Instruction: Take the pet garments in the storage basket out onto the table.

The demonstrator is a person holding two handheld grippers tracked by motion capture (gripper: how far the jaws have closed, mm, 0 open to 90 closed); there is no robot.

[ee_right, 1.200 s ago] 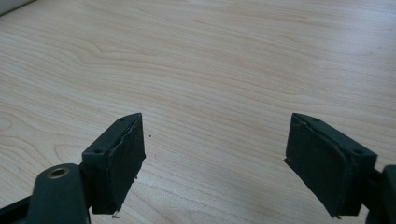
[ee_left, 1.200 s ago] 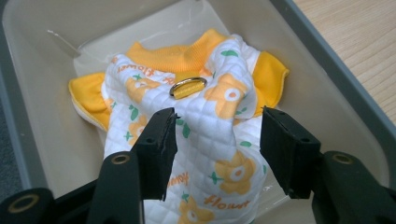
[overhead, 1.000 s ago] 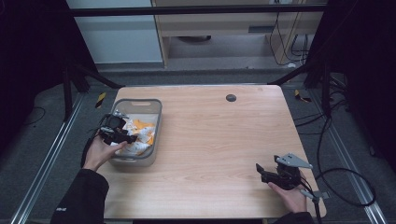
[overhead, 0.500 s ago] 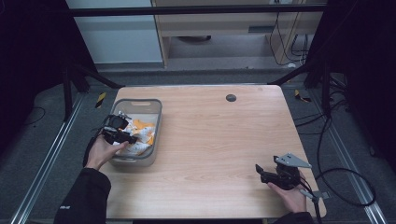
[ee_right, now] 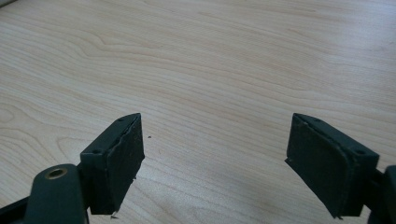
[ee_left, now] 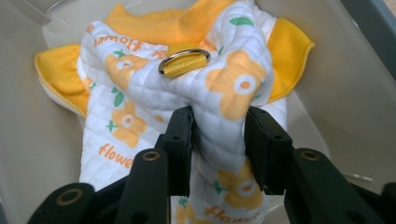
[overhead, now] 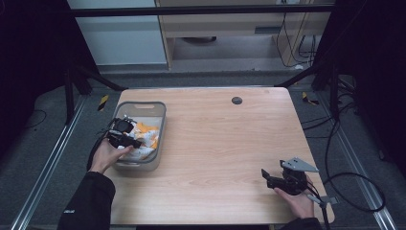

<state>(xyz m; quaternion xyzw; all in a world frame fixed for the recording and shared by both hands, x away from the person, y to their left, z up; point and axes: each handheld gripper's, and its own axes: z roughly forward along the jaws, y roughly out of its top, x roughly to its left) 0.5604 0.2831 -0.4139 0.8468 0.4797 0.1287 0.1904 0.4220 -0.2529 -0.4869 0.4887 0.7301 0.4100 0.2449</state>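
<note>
Lengthwise, garment (ee_left: 187, 93) collar away from left gripper (ee_left: 217, 144)

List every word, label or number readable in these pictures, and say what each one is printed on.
"flower" in orange script, lower left of the quilted garment, partly cut off by a finger of the left gripper.
"flower" again near the yellow collar, upside down and partly folded.
"flowe..." near the garment's bottom edge, only partly readable.
A pale mark on the person's left sleeve in the high view is too small to read.

- A garment (overhead: 143, 139) is held in a bin (overhead: 159, 125) at the table's (overhead: 225, 143) left edge.
- The left gripper (overhead: 125, 140) is placed inside the bin.
- The right gripper (overhead: 268, 178) is kept near the table's front right corner.
</note>
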